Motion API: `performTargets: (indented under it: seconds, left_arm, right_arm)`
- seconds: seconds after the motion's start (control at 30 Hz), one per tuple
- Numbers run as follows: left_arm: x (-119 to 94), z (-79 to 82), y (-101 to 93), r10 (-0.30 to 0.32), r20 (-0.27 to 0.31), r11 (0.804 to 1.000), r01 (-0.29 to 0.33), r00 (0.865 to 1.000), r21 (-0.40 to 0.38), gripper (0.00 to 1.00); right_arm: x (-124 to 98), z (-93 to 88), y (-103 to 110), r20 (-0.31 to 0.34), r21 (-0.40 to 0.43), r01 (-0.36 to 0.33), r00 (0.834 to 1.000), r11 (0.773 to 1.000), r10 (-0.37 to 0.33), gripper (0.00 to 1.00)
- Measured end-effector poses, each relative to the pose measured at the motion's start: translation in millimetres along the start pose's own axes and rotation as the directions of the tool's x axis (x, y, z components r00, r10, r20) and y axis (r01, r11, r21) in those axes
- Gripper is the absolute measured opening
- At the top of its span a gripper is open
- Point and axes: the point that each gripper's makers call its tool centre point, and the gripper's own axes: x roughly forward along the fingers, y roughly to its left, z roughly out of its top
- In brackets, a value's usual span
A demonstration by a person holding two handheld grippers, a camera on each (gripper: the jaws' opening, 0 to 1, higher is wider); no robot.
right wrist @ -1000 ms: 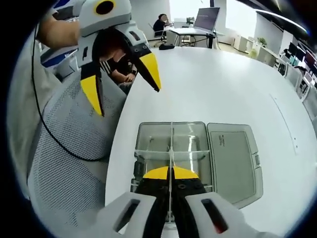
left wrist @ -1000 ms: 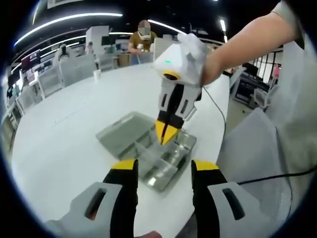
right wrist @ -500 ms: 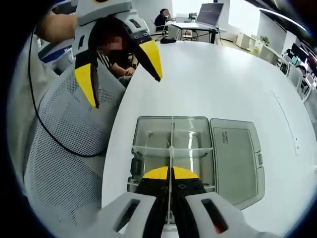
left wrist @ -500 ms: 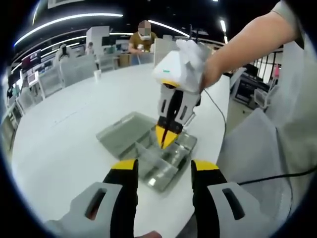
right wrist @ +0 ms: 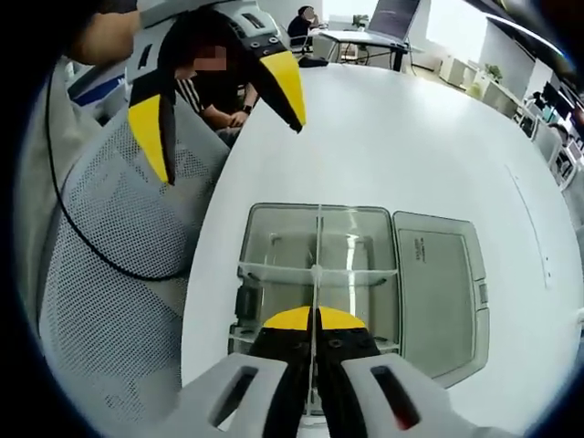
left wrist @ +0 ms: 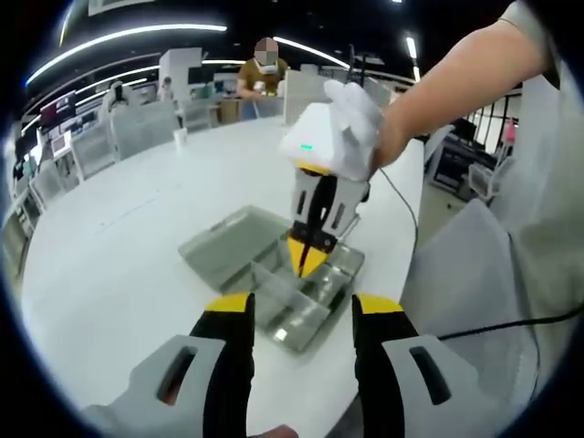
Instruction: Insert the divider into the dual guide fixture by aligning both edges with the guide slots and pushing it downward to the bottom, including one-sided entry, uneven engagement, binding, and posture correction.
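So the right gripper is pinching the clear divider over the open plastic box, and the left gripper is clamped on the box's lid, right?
Not quite. The left gripper holds nothing: its jaws stand open, apart from the lid, as the right gripper view shows. The right gripper does pinch the clear divider over the open plastic box.

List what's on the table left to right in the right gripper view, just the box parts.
Black latch on the box's left wall → clear compartment tray with the divider standing down its middle, pinched by the right gripper → open lid lying flat on the white table.
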Motion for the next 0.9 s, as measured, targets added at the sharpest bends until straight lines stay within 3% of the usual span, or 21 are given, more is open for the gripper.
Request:
performTargets:
  seconds: [0.9]
  left_arm:
    - [-1.4,-1.3,-1.7,0.001,-0.006,1.000,0.000,1.000,0.012,0.40]
  right_arm:
    - [8.0,-3.1,4.1,-0.086,0.012,0.029,0.996,1.000,-0.028,0.00]
